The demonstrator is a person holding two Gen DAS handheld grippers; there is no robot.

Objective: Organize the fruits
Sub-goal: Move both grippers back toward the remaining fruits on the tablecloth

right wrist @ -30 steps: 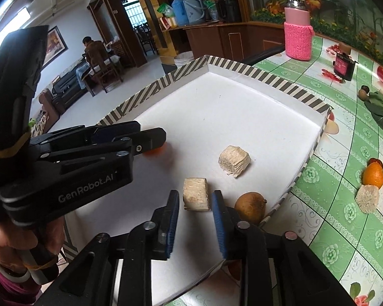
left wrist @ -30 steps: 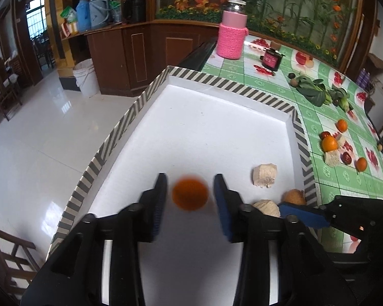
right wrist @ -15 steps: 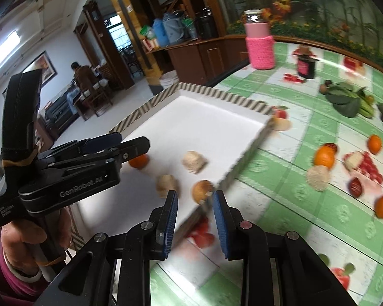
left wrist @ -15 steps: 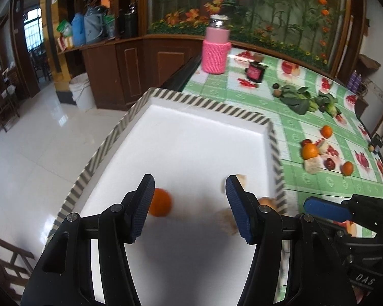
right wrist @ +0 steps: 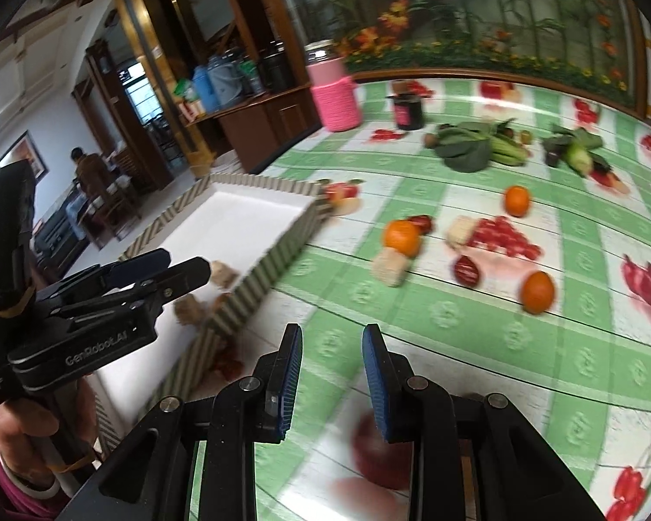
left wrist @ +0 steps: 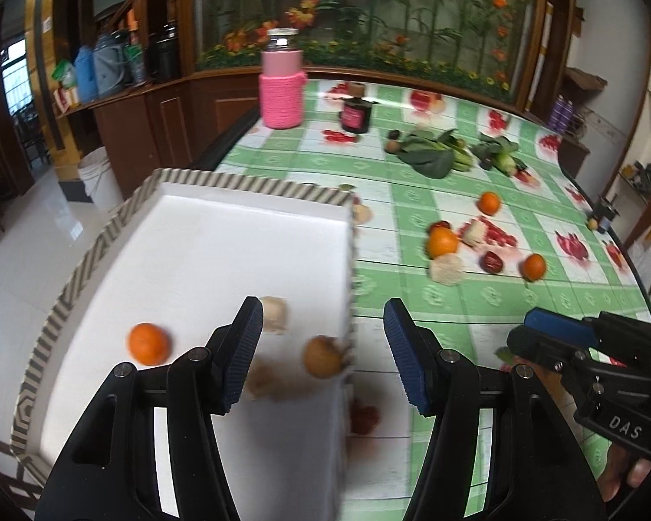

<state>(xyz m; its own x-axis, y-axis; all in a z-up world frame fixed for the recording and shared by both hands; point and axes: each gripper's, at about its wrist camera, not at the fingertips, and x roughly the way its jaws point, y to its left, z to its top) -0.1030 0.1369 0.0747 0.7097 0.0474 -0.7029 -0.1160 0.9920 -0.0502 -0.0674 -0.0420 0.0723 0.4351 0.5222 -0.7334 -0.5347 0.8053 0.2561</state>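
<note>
Left gripper (left wrist: 323,356) wide open, empty, over tray (left wrist: 221,182) right edge. Right gripper (right wrist: 332,373) moderately open, empty, above tablecloth (right wrist: 455,317). Orange (left wrist: 148,344) in tray at 9 o'clock of left gripper; loose oranges (right wrist: 401,238) at 12 o'clock of right.

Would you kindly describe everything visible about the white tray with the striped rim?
The tray is a shallow rectangle with a plain white floor and a low wall banded in grey and cream stripes, possibly cardboard. It lies flat at the edge of the green checked tablecloth. Inside sit one orange, a brown round fruit by the right wall, and pale chunks. Neither gripper touches it.
</note>
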